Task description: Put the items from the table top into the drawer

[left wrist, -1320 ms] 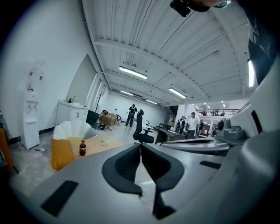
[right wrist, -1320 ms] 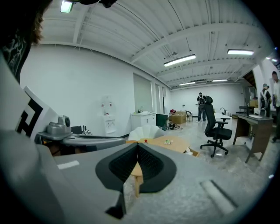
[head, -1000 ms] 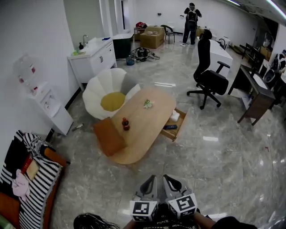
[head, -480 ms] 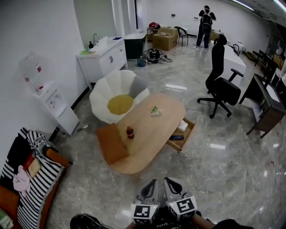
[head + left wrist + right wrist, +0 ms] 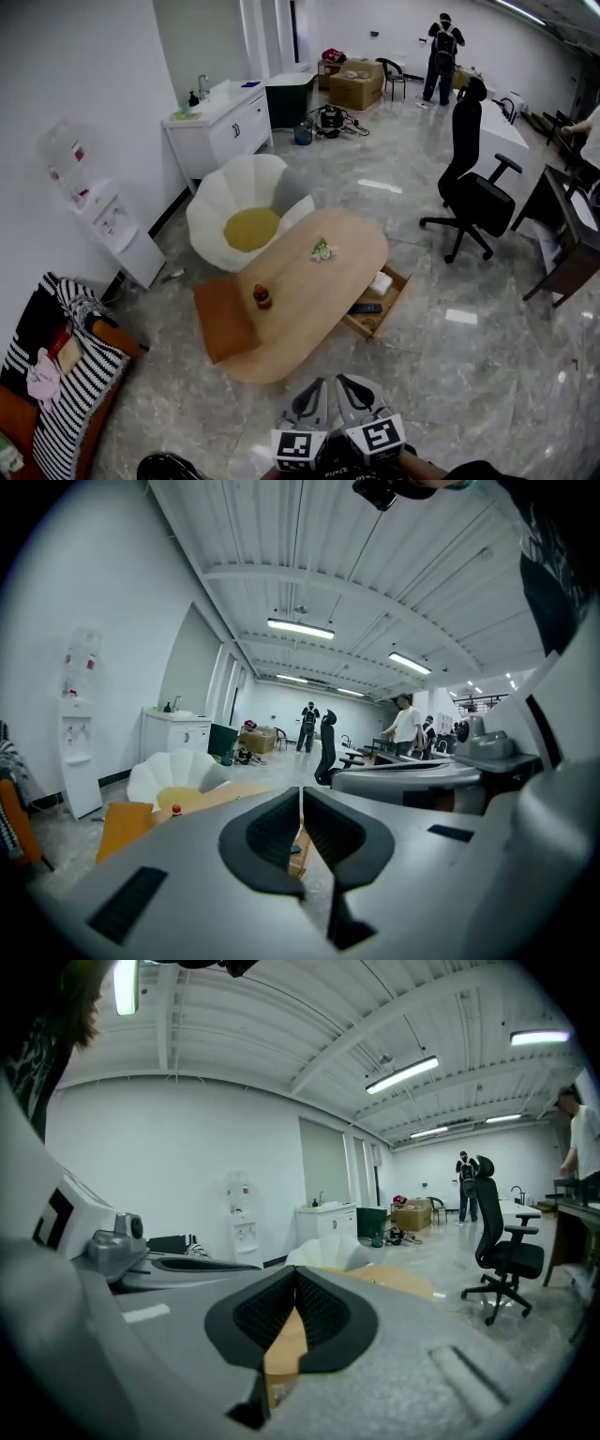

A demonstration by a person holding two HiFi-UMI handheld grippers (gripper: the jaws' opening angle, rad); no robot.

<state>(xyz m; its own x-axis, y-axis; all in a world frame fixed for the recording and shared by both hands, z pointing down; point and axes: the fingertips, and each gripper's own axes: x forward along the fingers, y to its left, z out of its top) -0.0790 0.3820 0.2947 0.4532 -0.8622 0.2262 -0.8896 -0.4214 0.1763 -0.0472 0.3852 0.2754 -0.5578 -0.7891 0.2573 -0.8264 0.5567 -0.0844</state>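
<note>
Currently the oval wooden table (image 5: 309,309) lies ahead, well apart from both grippers. Its long axis runs lower left to upper right in the head view. The drawer (image 5: 361,325) stands pulled out on the table's right flank, with a white item (image 5: 381,282) and a dark item (image 5: 366,307) inside.

Left gripper (image 5: 319,382) and right gripper (image 5: 345,380): jaws pressed together, nothing between them.

Red-capped bottle (image 5: 262,297) stands upright, cap up, near the table's left side. Green-white item (image 5: 322,249) sits toward the far end.

Risk: a closed-jaw approach could tip the bottle and roll it off.
</note>
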